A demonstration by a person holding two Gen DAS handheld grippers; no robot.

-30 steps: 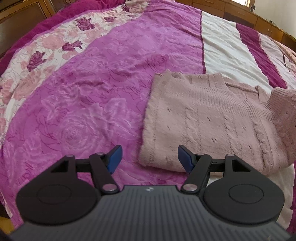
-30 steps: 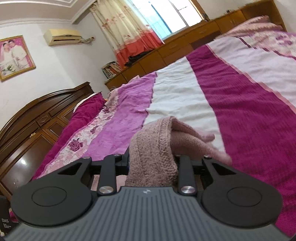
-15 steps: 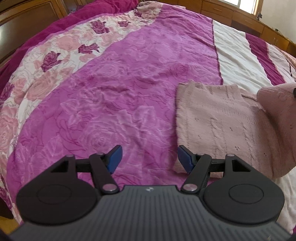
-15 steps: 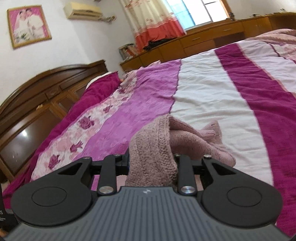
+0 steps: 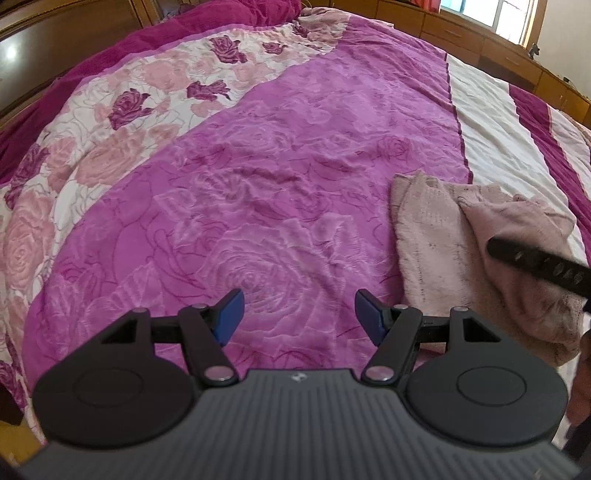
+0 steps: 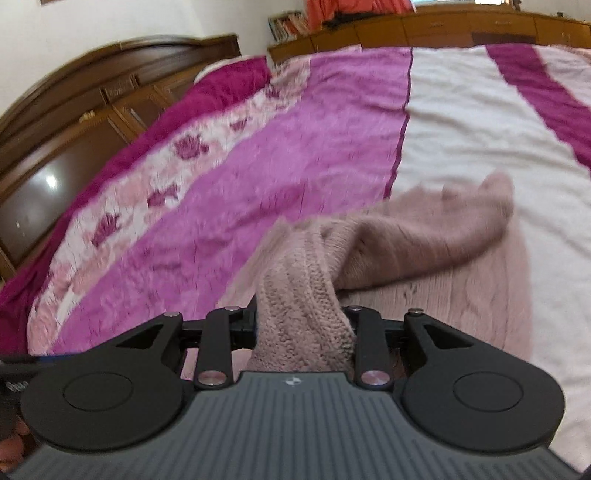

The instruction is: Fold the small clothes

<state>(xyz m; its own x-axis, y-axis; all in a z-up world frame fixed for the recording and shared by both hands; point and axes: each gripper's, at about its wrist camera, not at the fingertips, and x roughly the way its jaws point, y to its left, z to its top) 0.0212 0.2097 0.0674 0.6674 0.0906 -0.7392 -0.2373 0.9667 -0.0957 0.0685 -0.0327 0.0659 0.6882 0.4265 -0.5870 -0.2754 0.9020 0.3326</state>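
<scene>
Both grippers work over a wide bed. Right gripper (image 6: 303,328) has a thick ribbed fold of the pink knitted sweater (image 6: 424,243) between its fingers, which are just beginning to part while the knit still fills the gap between them. From that fold the rest of the garment runs away to the far right, one layer doubled over a flatter cable-knit layer lying on the bedspread (image 6: 295,140). Left gripper (image 5: 299,317) hangs with its blue pads (image 5: 229,314) spread apart and nothing between them, over the magenta rose-patterned part of the bedspread.

Seen from the left wrist, the sweater lies to the right of that gripper, straddling the seam where the magenta band meets the cream band, and a dark bar of the other tool crosses it at the right edge. A dark wooden headboard (image 6: 74,122) stands at the far left, and low wooden cabinets (image 6: 443,26) line the far wall.
</scene>
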